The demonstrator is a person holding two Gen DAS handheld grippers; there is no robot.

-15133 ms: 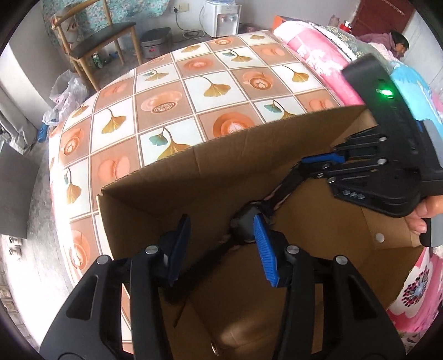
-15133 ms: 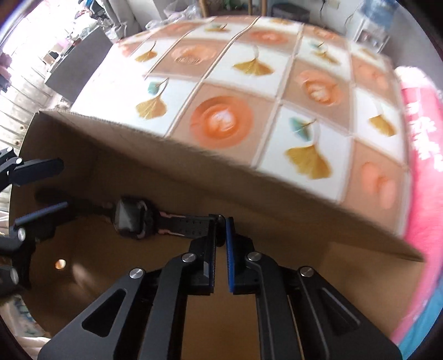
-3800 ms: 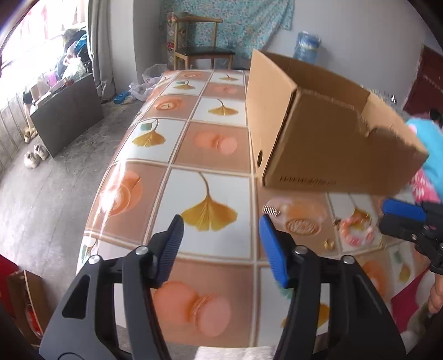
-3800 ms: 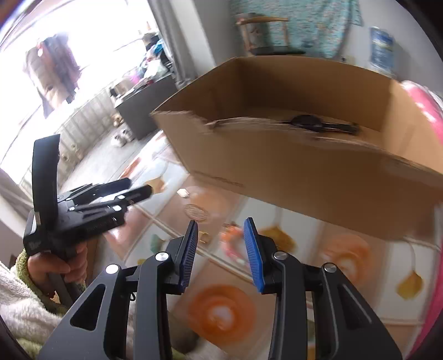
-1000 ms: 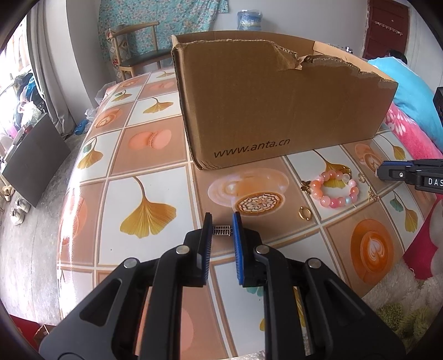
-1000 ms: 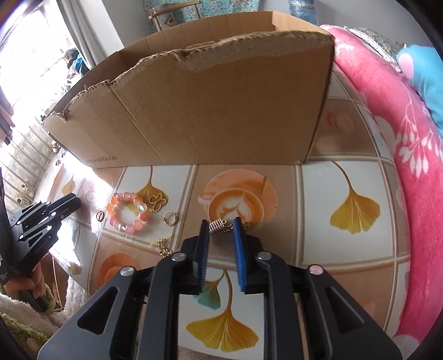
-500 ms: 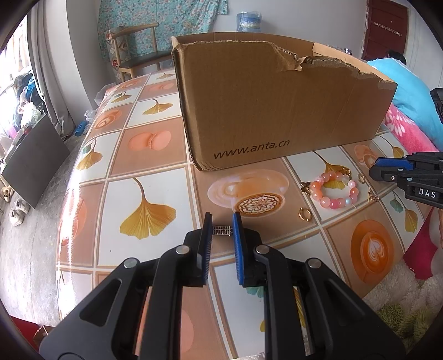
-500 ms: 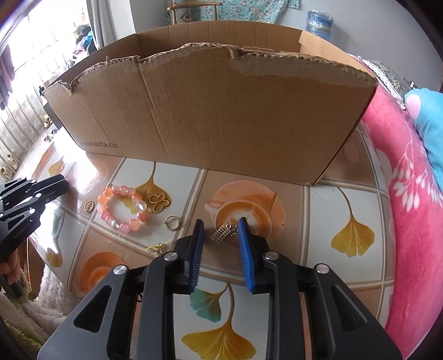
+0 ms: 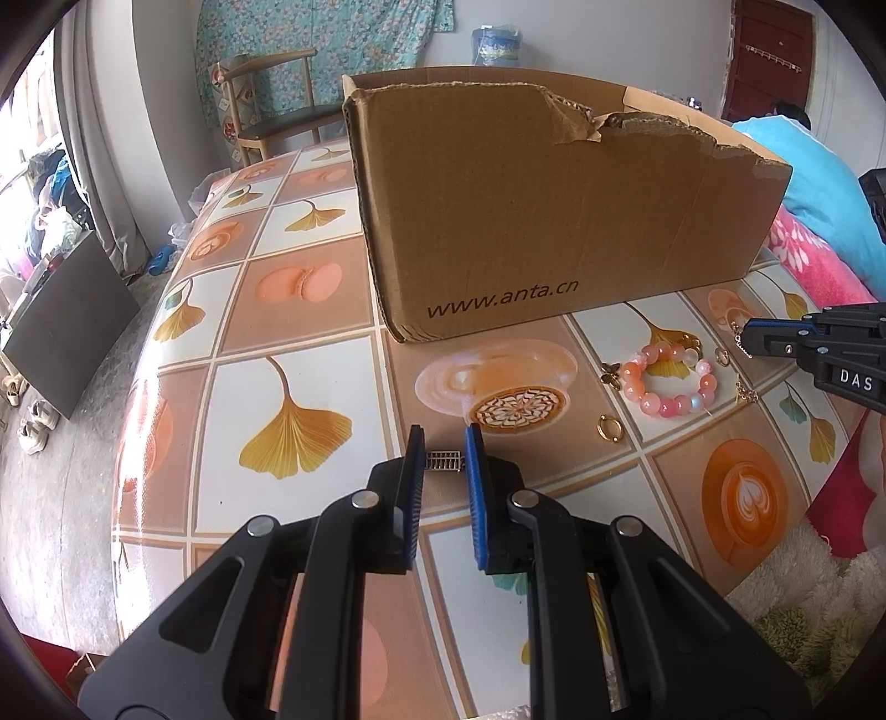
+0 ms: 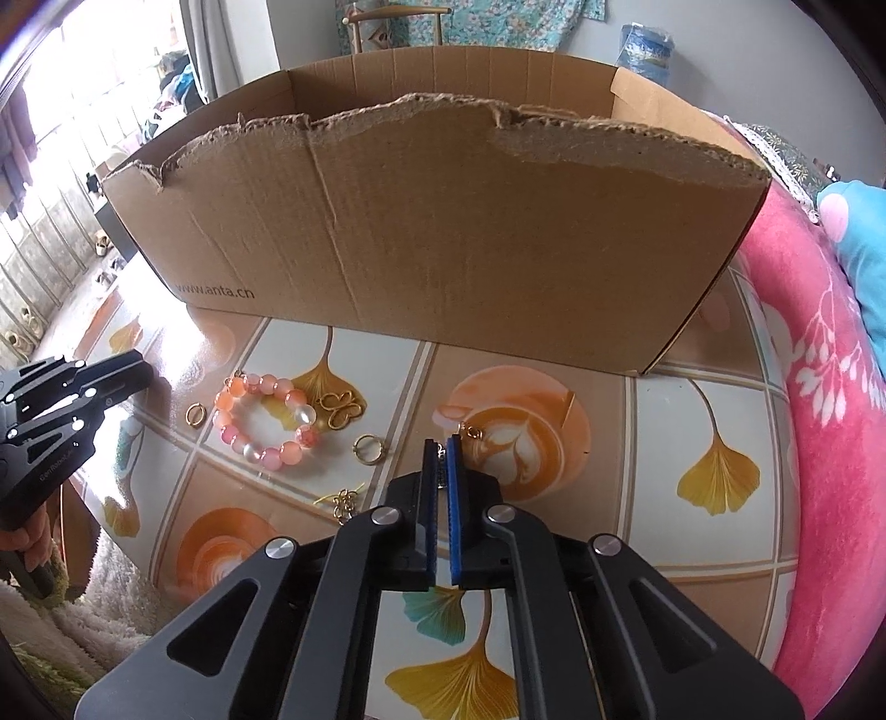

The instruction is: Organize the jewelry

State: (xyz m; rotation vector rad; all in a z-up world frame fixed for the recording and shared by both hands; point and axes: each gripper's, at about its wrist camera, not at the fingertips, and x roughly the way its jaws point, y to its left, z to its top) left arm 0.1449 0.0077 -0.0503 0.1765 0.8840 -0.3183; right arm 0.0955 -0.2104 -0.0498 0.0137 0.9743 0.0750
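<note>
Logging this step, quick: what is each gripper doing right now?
Left gripper: closed on a small silver ladder-shaped charm.
Right gripper: just closed on a small silver charm with a gold clasp.

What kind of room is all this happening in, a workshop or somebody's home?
It looks like someone's home, probably a lived-in bedroom or sitting room. A table with a ginkgo-leaf patterned cover fills the middle, a wooden chair stands before a floral wall cloth, and pink flowered bedding lies alongside.
</note>
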